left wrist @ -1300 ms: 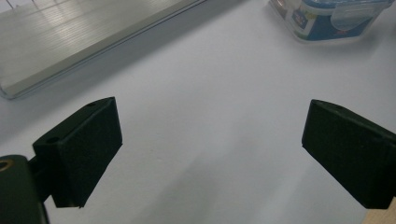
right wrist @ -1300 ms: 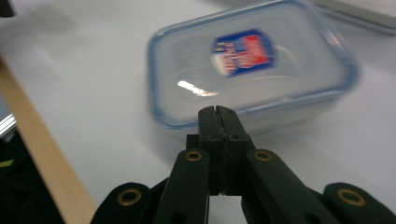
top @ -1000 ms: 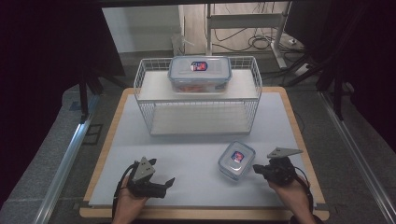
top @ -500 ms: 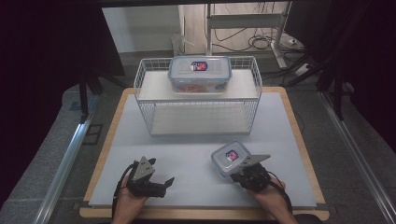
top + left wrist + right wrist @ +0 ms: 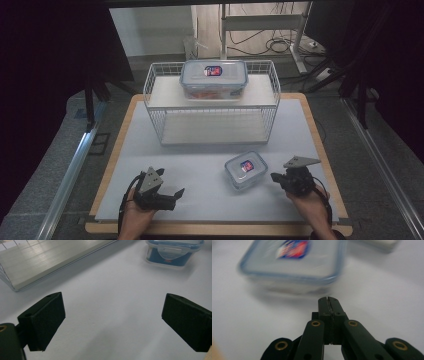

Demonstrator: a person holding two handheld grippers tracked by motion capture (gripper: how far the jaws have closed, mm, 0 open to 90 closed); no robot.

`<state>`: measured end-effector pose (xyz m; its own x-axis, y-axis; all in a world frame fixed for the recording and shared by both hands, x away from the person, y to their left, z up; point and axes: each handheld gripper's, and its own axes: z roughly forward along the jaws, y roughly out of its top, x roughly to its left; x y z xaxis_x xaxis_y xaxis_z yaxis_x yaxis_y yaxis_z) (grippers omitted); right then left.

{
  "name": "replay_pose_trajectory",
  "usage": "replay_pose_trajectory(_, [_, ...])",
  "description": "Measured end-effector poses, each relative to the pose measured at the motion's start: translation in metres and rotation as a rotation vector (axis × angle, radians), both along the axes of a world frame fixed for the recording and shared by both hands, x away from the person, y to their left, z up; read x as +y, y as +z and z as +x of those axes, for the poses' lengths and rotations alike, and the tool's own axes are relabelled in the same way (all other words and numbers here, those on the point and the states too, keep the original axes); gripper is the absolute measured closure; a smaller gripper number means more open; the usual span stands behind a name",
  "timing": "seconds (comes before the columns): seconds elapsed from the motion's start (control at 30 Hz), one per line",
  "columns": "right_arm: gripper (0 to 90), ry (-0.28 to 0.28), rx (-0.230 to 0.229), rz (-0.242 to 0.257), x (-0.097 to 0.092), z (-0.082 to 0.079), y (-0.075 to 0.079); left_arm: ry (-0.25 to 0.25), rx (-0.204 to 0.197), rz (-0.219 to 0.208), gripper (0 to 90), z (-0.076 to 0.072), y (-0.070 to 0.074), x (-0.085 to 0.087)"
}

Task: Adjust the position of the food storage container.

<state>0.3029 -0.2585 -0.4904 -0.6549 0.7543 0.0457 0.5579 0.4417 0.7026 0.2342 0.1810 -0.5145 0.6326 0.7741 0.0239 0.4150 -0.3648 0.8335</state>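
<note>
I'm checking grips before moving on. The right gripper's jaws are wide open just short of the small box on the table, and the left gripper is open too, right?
Not quite. The right gripper is shut, its jaws pressed together with nothing between them, just short of the small box, as the right gripper view shows. The left gripper is indeed open.

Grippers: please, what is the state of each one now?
Left gripper: open, holding nothing.
Right gripper: closed, holding nothing, near the small container.

The high view looks forward and down from above the person's side of the counter (image 5: pixel 200 175). Each gripper view looks low and close along its own jaws over the white surface. All three views share the small container (image 5: pixel 245 170) (image 5: pixel 173 252) (image 5: pixel 292 267).
</note>
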Motion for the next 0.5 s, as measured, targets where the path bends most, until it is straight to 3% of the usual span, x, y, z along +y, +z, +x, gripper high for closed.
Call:
replay_pose_trajectory(0.07, [89.3,-0.022,-0.024,0.004,-0.001,0.014,0.0,-0.003,-0.002,0.004,4.7,0.0,0.0,-0.001])
replay_pose_trajectory(0.23, [89.3,-0.004,-0.011,-0.02,0.012,0.036,-0.009,0.003,0.0,0.01,4.5,0.0,-0.002,-0.001])
replay_pose_trajectory(0.3, [89.3,-0.004,-0.024,-0.049,0.017,0.037,-0.009,0.004,-0.001,0.011,4.5,0.0,-0.001,0.0])
replay_pose_trajectory(0.5, [89.3,0.023,-0.004,-0.037,0.02,0.03,-0.007,0.003,0.0,0.007,4.5,0.0,-0.002,-0.001])
